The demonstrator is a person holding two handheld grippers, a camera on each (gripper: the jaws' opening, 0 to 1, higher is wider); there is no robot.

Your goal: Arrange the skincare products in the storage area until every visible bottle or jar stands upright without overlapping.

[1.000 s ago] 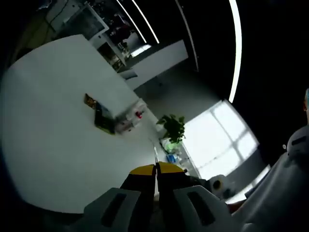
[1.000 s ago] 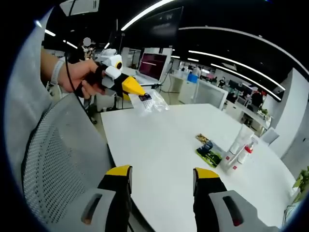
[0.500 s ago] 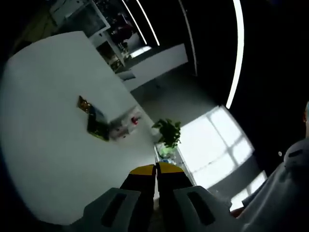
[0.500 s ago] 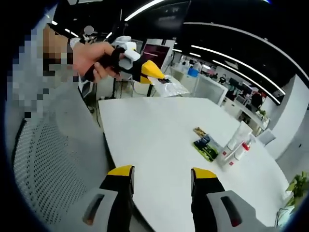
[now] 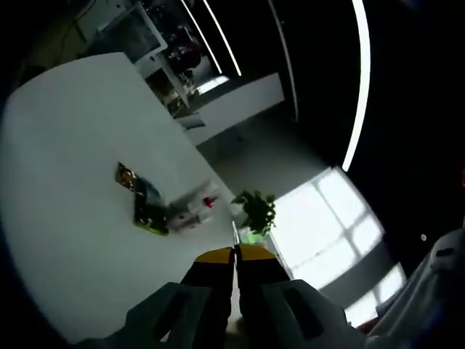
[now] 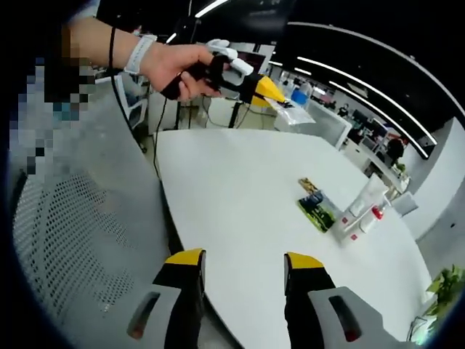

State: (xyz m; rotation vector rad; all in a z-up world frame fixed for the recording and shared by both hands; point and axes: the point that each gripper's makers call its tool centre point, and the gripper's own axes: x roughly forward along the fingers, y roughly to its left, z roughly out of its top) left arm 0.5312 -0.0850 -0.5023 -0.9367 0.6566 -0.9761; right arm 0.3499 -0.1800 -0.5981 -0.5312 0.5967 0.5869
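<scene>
A white tube [image 6: 365, 198] and a small bottle with a red cap [image 6: 370, 216] stand together at the far side of the white table [image 6: 240, 196]. In the left gripper view the same cluster of bottles [image 5: 190, 211] looks small and blurred. A person's hand holds my left gripper [image 6: 270, 89] above the table's far left corner, shut on a clear plastic bag [image 6: 294, 116]. Between the closed yellow tips of the left gripper [image 5: 234, 252] the bag's thin edge [image 5: 234, 234] sticks up. My right gripper [image 6: 243, 259] stands open over the table's near edge, with nothing in it.
A green packet [image 6: 317, 211] and a brown packet [image 6: 308, 185] lie flat beside the bottles; the green packet [image 5: 149, 212] also appears in the left gripper view. A grey mesh chair back [image 6: 73, 240] stands at the left. A potted plant [image 5: 258, 207] stands beyond the table.
In the right gripper view the hand with the left gripper and its bag has swung right and farther over the table. Both cameras shifted; the bottles and packets stayed put.
</scene>
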